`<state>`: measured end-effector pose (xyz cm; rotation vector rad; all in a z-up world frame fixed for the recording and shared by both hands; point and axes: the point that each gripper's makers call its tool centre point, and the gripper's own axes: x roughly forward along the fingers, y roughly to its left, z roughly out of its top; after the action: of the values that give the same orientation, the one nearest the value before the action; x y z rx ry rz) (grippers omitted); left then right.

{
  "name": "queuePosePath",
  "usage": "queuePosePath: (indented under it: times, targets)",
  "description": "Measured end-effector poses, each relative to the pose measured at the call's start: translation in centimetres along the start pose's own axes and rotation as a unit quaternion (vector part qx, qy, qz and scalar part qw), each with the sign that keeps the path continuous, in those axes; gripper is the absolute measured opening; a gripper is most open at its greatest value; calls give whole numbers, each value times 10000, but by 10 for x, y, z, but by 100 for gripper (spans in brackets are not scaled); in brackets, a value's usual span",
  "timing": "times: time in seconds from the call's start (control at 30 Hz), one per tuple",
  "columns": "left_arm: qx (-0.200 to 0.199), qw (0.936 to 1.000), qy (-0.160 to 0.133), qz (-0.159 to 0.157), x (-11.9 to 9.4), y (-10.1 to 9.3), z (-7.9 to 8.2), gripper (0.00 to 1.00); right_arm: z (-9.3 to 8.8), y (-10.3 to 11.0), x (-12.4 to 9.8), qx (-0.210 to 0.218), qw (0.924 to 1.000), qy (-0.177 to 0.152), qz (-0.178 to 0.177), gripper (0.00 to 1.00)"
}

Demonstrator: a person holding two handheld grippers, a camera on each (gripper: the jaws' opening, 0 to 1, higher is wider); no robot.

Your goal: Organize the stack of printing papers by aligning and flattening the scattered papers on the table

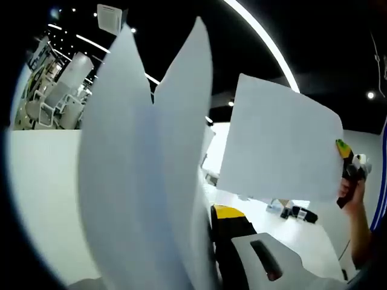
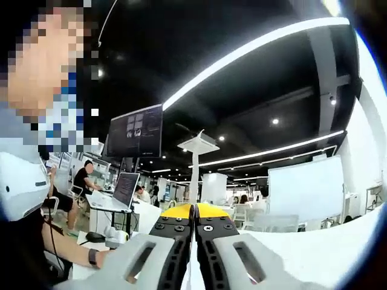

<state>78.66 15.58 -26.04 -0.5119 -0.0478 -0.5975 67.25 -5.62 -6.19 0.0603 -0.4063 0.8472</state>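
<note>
here both hand-held grippers pinch paper: left (image 1: pixel 205 266) on fanned sheets (image 1: pixel 145 181), right (image 2: pixel 195 241) edge-on.

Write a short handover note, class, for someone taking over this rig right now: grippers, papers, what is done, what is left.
Left gripper: raised, shut on sheets that fan upward in front of its camera.
Right gripper: jaws together, pinching a thin white paper edge. In the left gripper view it holds a separate sheet by its edge.
Done: papers are lifted into the air.
Left: bring the sheets together, square their edges, lay them flat on the table.
</note>
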Motion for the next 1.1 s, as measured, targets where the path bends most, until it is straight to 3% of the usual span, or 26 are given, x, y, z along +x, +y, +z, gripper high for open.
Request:
queuePosePath:
  times: [0.97,1.1]
  targets:
    - [-20,10000,-7,0,0,-1,0,9,3,6,4,-35,9998,-193,67,0]
    - [-16,10000,-6,0,0,-1,0,9,0,5,5,110,9997,-221,81,0]
